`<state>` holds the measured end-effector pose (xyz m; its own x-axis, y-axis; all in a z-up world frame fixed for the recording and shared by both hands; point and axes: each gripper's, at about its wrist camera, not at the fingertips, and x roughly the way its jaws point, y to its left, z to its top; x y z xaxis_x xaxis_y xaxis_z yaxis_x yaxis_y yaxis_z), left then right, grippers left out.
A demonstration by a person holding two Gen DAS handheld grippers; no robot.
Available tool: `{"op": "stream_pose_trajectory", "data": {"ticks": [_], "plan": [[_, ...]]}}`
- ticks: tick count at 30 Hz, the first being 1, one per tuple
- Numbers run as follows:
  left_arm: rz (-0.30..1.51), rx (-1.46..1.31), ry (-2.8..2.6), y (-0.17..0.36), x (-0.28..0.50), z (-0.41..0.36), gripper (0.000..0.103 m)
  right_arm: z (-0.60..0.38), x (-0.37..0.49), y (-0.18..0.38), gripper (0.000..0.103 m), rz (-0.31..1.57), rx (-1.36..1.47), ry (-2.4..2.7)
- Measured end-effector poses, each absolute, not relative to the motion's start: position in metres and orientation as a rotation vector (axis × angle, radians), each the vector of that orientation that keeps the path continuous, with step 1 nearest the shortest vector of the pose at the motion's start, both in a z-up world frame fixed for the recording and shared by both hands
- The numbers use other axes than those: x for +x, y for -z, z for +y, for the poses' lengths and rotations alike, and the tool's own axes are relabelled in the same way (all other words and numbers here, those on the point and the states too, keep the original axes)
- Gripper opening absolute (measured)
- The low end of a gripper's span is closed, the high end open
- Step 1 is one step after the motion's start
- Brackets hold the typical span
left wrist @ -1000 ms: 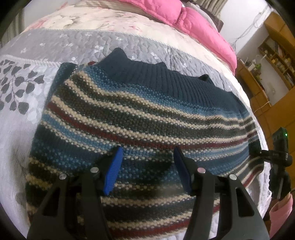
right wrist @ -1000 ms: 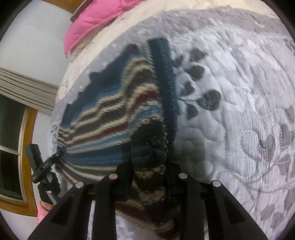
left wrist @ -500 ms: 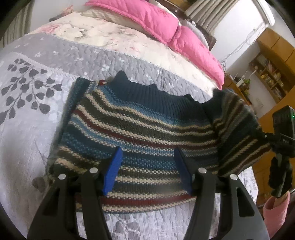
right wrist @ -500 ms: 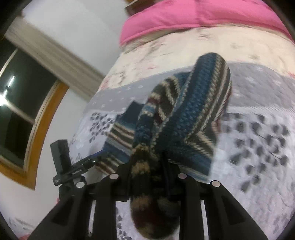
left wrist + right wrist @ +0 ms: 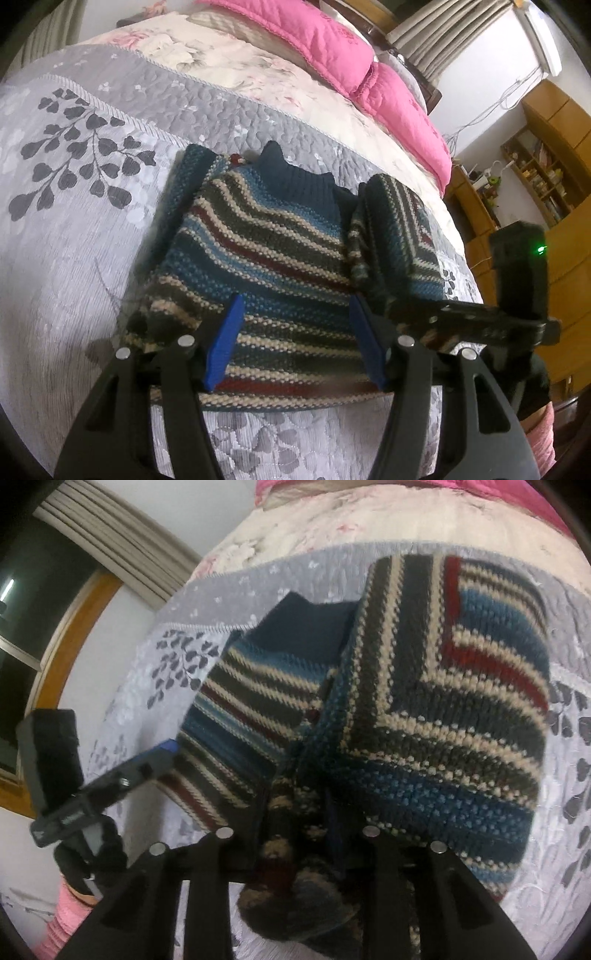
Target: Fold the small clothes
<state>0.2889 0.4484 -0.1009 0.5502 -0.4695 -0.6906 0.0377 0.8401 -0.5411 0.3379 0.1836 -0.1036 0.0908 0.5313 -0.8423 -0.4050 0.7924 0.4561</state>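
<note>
On the grey quilt (image 5: 92,258), my right gripper (image 5: 295,834) is clamping the striped sweater (image 5: 266,251), its side doubled over the body, while my left gripper (image 5: 295,339) is hovering wide open, holding nothing.

A grey quilted bedspread (image 5: 74,221) with dark leaf prints is lying under my work. Pink pillows (image 5: 332,48) are resting at the bed's head, and wooden shelves (image 5: 535,173) are standing by the wall, near a wood-framed window (image 5: 48,657).

Grey quilted bed (image 5: 110,240), pink pillows (image 5: 332,48), wooden shelves (image 5: 546,177), wood-framed window (image 5: 44,638)
</note>
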Motion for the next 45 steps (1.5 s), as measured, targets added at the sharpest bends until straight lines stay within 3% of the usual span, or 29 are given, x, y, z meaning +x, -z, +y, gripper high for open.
{"op": "stream_pose_trajectory", "data": {"ticks": [2, 4, 6, 17, 27, 42, 43, 45], "plan": [[0.946, -0.516, 0.327, 0.099, 0.290, 0.447, 0.059, 0.181, 0.336, 0.105, 0.037, 1.301, 0.108, -0.705], [0.947, -0.537, 0.344, 0.098, 0.292, 0.443, 0.059, 0.183, 0.332, 0.103, 0.055, 1.293, 0.118, -0.747], [0.951, -0.552, 0.367, 0.097, 0.297, 0.437, 0.059, 0.184, 0.327, 0.096, 0.059, 1.281, 0.111, -0.777], [1.019, -0.585, 0.443, 0.109, 0.327, 0.395, 0.059, 0.107, 0.308, 0.049, 0.059, 1.213, 0.124, -0.701], [1.086, -0.592, 0.475, 0.131, 0.348, 0.359, 0.059, 0.016, 0.320, 0.099, 0.059, 1.262, 0.193, -0.460], [1.106, -0.555, 0.503, 0.134, 0.376, 0.306, 0.059, 0.002, 0.322, 0.146, 0.059, 1.312, 0.181, -0.387], [1.104, -0.556, 0.502, 0.134, 0.378, 0.305, 0.057, 0.004, 0.323, 0.147, 0.060, 1.312, 0.177, -0.383], [1.095, -0.555, 0.505, 0.134, 0.378, 0.302, 0.037, 0.010, 0.324, 0.148, 0.060, 1.312, 0.172, -0.381]]}}
